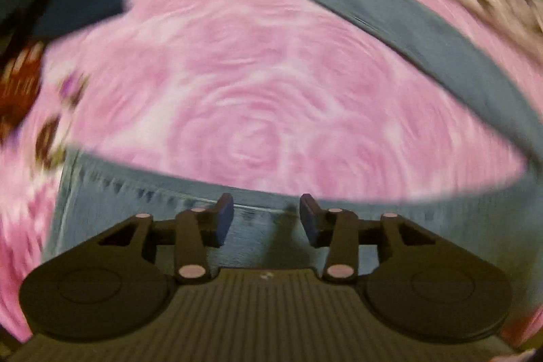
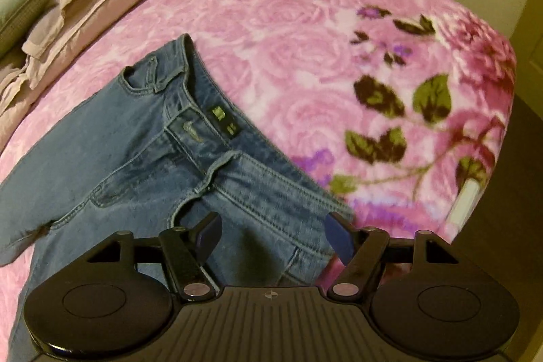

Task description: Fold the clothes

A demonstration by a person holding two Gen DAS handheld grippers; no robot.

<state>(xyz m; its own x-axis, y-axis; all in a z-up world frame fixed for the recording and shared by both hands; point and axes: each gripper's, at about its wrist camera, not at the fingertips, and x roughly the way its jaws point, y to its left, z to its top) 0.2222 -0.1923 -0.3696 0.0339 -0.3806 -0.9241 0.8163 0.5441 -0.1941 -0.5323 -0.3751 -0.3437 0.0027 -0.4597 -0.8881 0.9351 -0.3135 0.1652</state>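
Room: bare pink blanket (image 2: 271, 5) across upper frame.
Jeans (image 2: 142, 138): lower left, under my tongs.
Left tongs (image 1: 266, 219): parted, empty.
Right tongs (image 2: 271, 236): wide, empty.

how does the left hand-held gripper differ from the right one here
The left hand-held gripper has its jaws open to a narrower gap; the right hand-held gripper stands wider. The left hangs over a plain stretch of the jeans, the right over their waistband end. The left view is motion-blurred, the right sharp. Both point down at the jeans on the pink blanket, gripping nothing.
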